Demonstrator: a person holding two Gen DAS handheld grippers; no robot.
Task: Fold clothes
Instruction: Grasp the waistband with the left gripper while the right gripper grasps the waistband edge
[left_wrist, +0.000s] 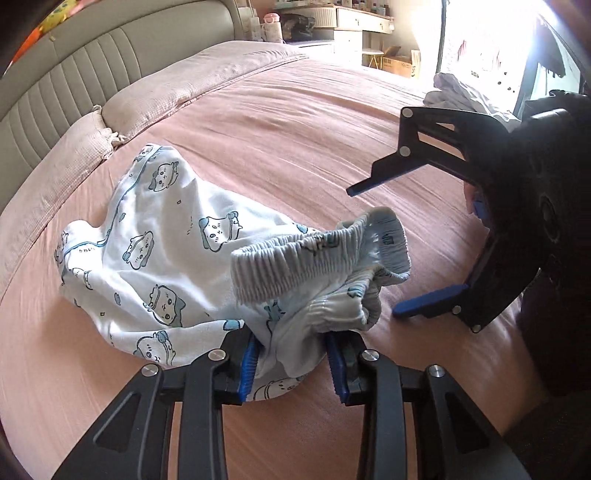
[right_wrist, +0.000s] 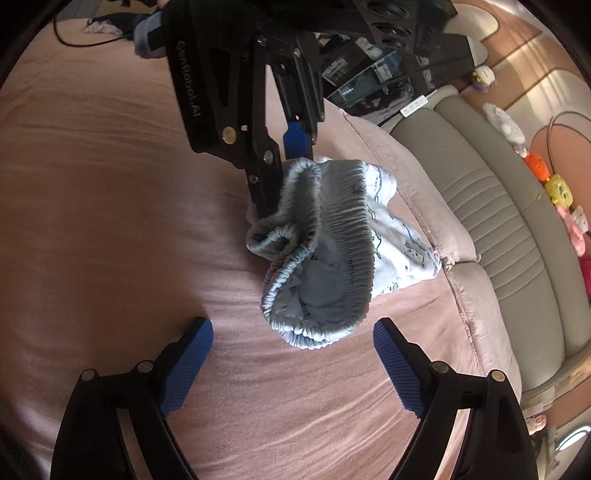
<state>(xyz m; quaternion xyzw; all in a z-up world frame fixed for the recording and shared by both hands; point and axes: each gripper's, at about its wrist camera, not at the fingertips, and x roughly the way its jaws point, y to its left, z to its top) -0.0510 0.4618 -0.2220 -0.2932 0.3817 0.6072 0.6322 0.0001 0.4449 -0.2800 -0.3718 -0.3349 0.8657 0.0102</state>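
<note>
1. Folding has barely begun: the shorts (left_wrist: 177, 258) lie bunched and unfolded on the pink bed (left_wrist: 295, 122), so smoothing and every fold remain, by my judgement.
2. The shorts are white with blue cartoon animals and a gathered elastic waistband (right_wrist: 343, 240).
3. The left gripper (left_wrist: 291, 363), at 6 o'clock in its own view, has its jaws pinching the shorts' fabric.
4. The right gripper (right_wrist: 291, 354) hovers with jaws spread, the waistband just ahead at 12 o'clock.

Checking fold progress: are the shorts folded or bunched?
Bunched: the shorts lie crumpled on the bed, waistband lifted by the left tool.
</note>
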